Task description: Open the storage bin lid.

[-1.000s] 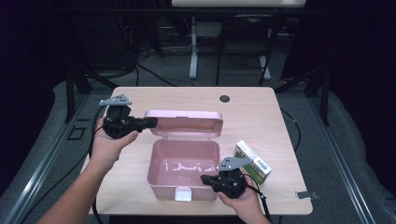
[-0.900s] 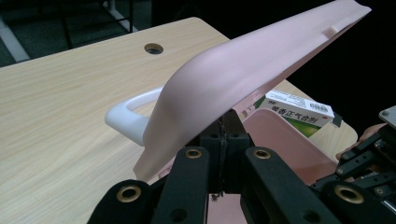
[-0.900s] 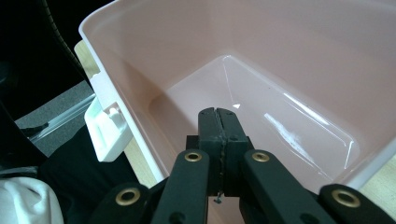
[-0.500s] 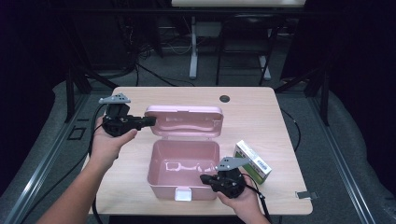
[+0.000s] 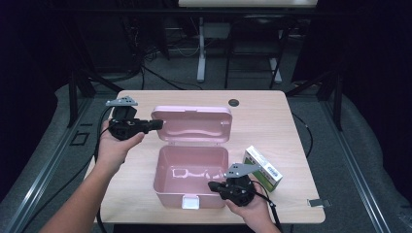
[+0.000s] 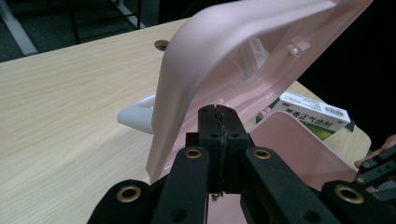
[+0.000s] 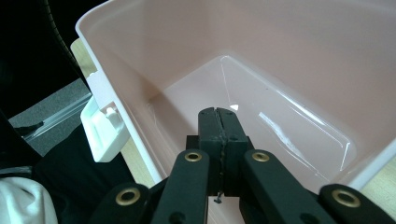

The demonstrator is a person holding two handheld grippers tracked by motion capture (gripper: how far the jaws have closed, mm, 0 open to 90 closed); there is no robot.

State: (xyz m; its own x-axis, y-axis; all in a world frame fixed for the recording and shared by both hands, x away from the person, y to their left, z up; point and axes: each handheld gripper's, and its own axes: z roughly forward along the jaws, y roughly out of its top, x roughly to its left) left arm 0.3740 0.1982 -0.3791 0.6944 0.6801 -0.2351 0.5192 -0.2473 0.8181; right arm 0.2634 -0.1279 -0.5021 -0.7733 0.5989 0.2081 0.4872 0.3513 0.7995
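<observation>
The right gripper [image 5: 214, 186] sits closest to the person, at the near right corner of the pink box [image 5: 165, 187], its jaws pressed together on nothing. In the right gripper view those jaws point over the rim and down into the empty tub [image 7: 289, 93], with the white latch [image 7: 103, 128] just off to their left. The medicine carton [image 5: 263, 168] lies just behind and to the outside of this gripper, touching nothing, its long axis running slantwise away from the box's right wall. That is the relation the next move probably turns on: the carton is right beside this hand and well apart from the other, so the right gripper is likely the one to fetch it, swinging outward and opening first.

Farther off, the left gripper [image 5: 156, 124] is also shut with nothing between the jaws, its tips at the left end of the raised lid [image 5: 192, 124]. In the left gripper view the lid [image 6: 219, 60] rises directly ahead of the jaws, tilted back, apparently propped by them.
</observation>
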